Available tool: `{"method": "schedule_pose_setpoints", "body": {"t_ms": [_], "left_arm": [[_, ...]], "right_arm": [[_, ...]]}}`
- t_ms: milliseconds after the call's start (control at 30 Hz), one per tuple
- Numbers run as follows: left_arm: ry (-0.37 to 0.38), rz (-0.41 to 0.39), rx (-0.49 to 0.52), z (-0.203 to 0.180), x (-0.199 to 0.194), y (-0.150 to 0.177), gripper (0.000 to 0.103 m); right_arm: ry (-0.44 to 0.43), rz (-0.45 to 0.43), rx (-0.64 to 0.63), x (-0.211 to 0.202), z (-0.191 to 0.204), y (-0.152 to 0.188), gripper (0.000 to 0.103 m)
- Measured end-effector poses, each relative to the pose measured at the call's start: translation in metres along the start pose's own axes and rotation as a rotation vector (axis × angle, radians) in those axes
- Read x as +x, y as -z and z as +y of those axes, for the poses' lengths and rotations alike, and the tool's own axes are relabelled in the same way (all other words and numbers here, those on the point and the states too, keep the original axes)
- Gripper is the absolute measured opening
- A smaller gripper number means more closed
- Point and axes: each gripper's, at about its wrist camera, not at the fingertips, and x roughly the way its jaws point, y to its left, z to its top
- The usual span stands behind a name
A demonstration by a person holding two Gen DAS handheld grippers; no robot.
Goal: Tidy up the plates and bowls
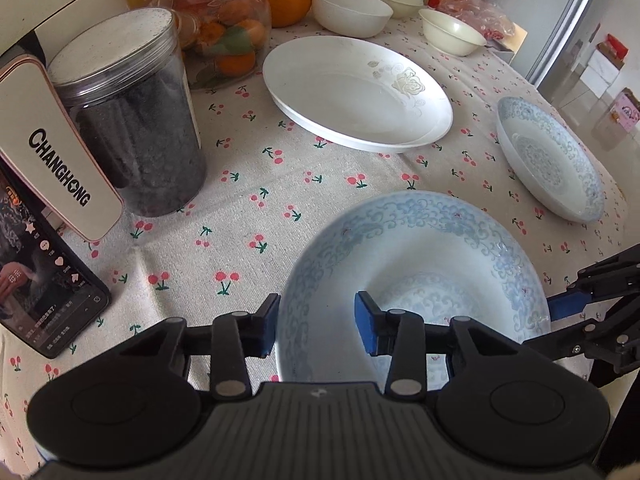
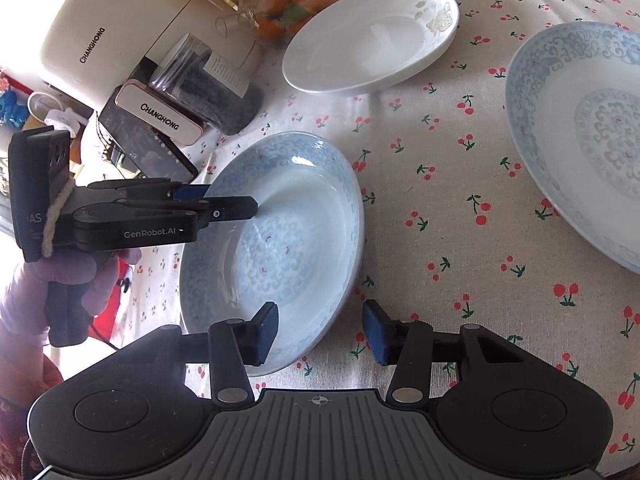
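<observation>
A blue-patterned deep plate lies on the cherry-print tablecloth; it also shows in the right wrist view. My left gripper is open, its jaws straddling the plate's near-left rim. My right gripper is open, its jaws straddling the plate's opposite rim. A second blue-patterned plate lies to the right, also seen in the right wrist view. A white plate with a rose print lies further back, also in the right wrist view. Three white bowls stand at the back.
A clear jar of dark contents and a white Changhong box stand at the left. A phone leans beside them. A glass jar of oranges stands at the back. A plastic bag lies at the back right.
</observation>
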Motion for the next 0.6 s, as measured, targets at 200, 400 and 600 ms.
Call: {"method": "schedule_pose_setpoints", "body": {"t_ms": [200,400,600], "left_arm": [[-0.016,-0.021,-0.02,0.001,-0.003,0.003,0.028],[-0.019,-0.028,-0.003,-0.008,-0.003,0.001,0.028],[0.013,-0.077,-0.022,-0.013,-0.009,-0.008,0.028]], "right_arm": [[0.008,0.002,0.004,0.003,-0.001,-0.001,0.02],[0.011,0.011,0.015,-0.001,-0.006,-0.005,0.02],[-0.007,-0.031,0.049,-0.018,-0.014,-0.014,0.02]]}}
